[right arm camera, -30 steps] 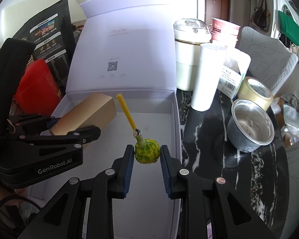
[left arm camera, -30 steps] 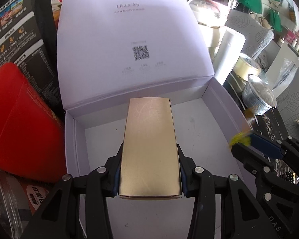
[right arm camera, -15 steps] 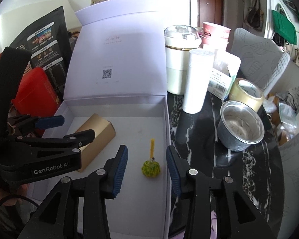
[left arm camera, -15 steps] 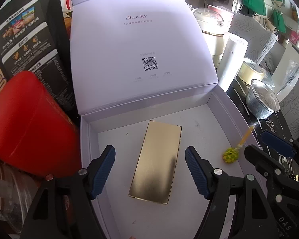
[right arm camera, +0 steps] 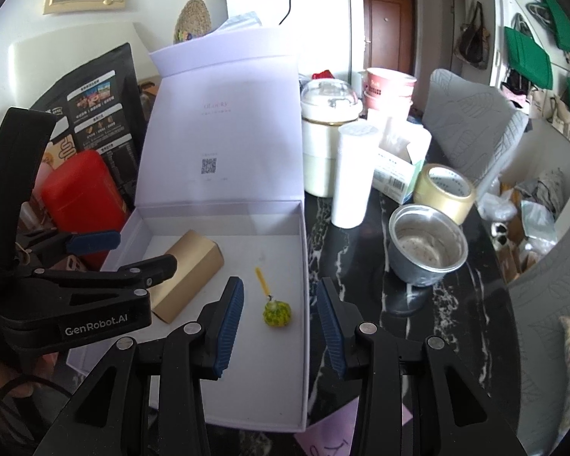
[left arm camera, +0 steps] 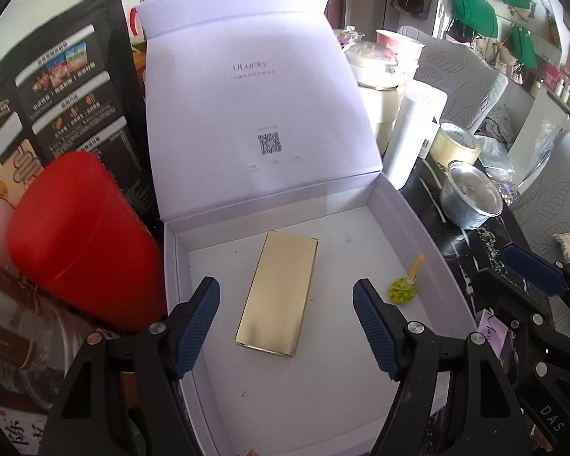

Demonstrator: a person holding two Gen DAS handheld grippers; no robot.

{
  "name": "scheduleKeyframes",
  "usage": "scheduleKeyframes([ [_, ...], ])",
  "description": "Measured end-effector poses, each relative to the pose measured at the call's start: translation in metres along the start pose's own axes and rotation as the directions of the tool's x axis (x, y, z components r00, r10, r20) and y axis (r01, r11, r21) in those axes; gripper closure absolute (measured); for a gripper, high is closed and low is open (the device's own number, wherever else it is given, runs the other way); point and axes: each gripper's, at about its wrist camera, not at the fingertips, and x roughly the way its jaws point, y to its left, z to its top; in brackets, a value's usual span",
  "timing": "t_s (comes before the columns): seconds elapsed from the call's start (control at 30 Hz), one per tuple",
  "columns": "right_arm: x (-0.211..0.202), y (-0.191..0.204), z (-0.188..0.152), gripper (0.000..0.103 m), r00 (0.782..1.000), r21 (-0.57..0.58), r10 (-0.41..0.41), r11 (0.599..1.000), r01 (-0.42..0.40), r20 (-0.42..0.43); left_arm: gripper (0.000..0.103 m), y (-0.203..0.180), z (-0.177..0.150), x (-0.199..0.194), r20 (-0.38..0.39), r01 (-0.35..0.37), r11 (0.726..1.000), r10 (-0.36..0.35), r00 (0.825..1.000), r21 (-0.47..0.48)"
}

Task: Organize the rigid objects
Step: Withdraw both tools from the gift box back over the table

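Note:
A gold rectangular box [left arm camera: 279, 290] lies flat inside the open pale lilac gift box [left arm camera: 418, 228]; it also shows in the right wrist view [right arm camera: 188, 271]. A green-yellow wrapped lollipop [left arm camera: 402, 288] with a yellow stick lies on the box floor near its right wall, also in the right wrist view [right arm camera: 276, 313]. My left gripper [left arm camera: 287, 323] is open and empty, raised above the gold box. My right gripper [right arm camera: 281, 323] is open and empty, raised above the lollipop.
The gift box lid [right arm camera: 224, 133] stands open at the back. A red tin [left arm camera: 76, 235] and a black snack bag [left arm camera: 57, 95] crowd the left. On the black marble table at the right stand a white tumbler [right arm camera: 351, 174], a metal bowl [right arm camera: 427, 243], a tape roll [right arm camera: 444, 190] and a white pot [right arm camera: 325, 133].
Both grippers opened: the left let the gold box down into the gift box, the right dropped the lollipop there. Both then pulled back and up.

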Motion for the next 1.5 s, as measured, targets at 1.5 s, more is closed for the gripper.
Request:
scheduleKeyframes([
  [1.5,-0.183,-0.008,-0.089,0.053,0.977,0.043,-0.095,0.995,0.088,0.192,0.03,-0.074,-0.093,-0.152,0.19,0.058,0.985,-0.089,0.978,0.161],
])
